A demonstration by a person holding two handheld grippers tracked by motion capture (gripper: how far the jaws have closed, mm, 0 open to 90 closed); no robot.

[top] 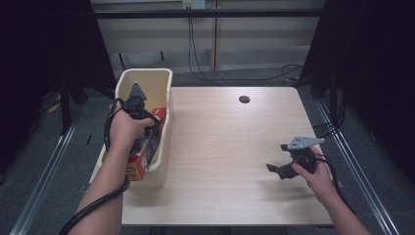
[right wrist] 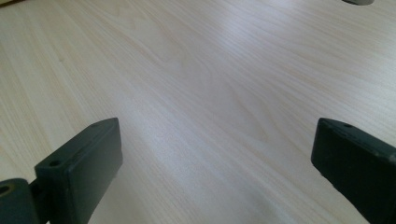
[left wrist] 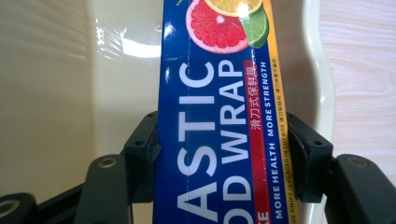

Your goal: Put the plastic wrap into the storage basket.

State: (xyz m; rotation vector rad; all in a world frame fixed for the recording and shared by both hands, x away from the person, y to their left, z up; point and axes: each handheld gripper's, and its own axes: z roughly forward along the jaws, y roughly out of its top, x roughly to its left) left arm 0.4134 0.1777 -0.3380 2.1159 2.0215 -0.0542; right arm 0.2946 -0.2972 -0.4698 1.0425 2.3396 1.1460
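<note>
Your left gripper (left wrist: 219, 154) pinches the wrap box (left wrist: 219, 116) across its width, inside the bin (top: 166, 78). Keep the squeeze steady and the box clear of the bin's wall. Your right gripper (right wrist: 215, 158) hangs spread over the table (right wrist: 210, 70), holding 0 things.

Box (left wrist: 219, 140) reads "ASTIC", "OD WRAP", "MORE STRENGTH", "MORE HEALTH", "KNIFE IS PLACED IN THE BOX", plus Chinese characters on a red strip.
</note>
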